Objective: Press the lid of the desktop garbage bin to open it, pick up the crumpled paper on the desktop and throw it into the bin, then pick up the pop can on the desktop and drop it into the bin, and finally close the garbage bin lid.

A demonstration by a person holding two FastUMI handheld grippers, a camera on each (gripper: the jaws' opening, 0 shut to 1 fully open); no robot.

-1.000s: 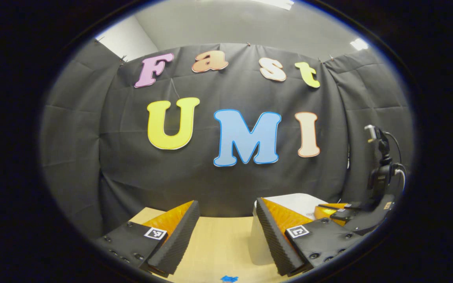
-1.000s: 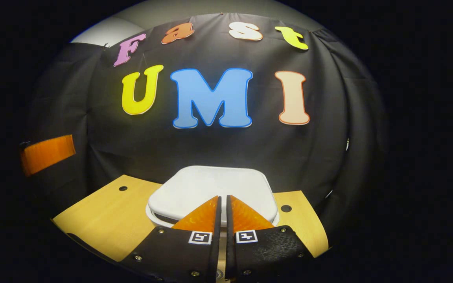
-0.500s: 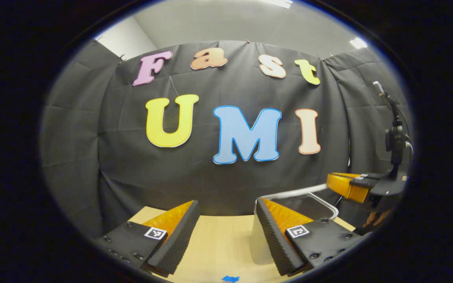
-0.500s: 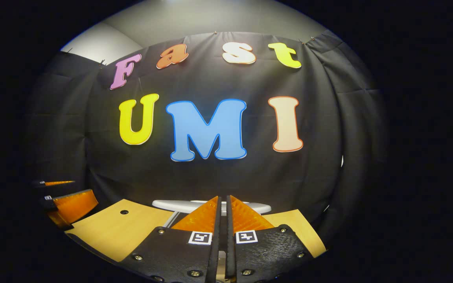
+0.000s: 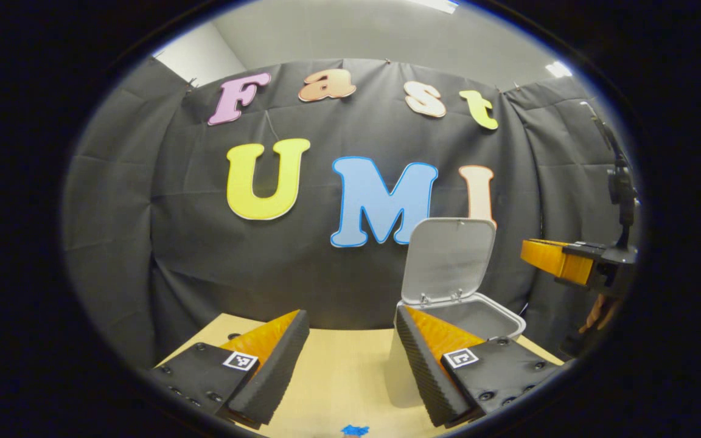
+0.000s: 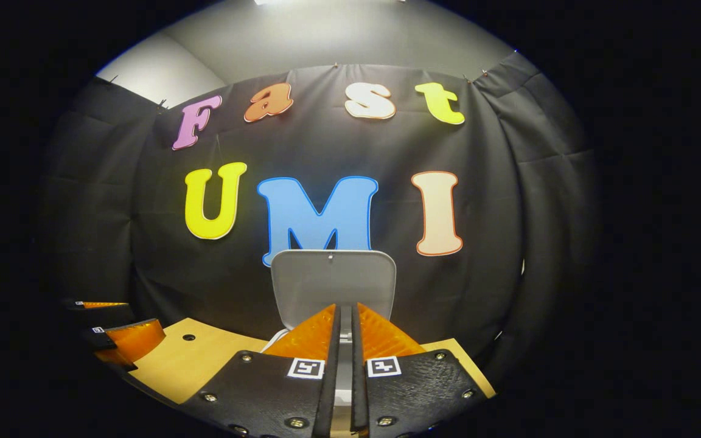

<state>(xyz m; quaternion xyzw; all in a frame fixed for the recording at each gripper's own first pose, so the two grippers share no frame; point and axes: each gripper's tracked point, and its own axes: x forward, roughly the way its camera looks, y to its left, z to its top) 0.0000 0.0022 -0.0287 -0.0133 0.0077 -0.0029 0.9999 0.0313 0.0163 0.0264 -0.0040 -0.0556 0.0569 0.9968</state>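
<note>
- Our left gripper (image 5: 350, 353) has its two fingers spread wide with nothing between them, so we think it is ready to grab the paper.
- Our right gripper (image 6: 344, 340) has its fingers pinched together, good for poking.
- The small white plastic bin (image 5: 496, 319) sits just past our left gripper's right finger, on the light wooden table (image 5: 338, 371).
- Its flat white lid (image 6: 333, 286) stands straight up beyond our right gripper, so things can drop in.

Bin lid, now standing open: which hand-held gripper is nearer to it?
Probably the right hand-held gripper: shut, it hangs directly in front of the upright lid. The left hand-held gripper, open, sits low beside the bin, off to the lid's side.
</note>
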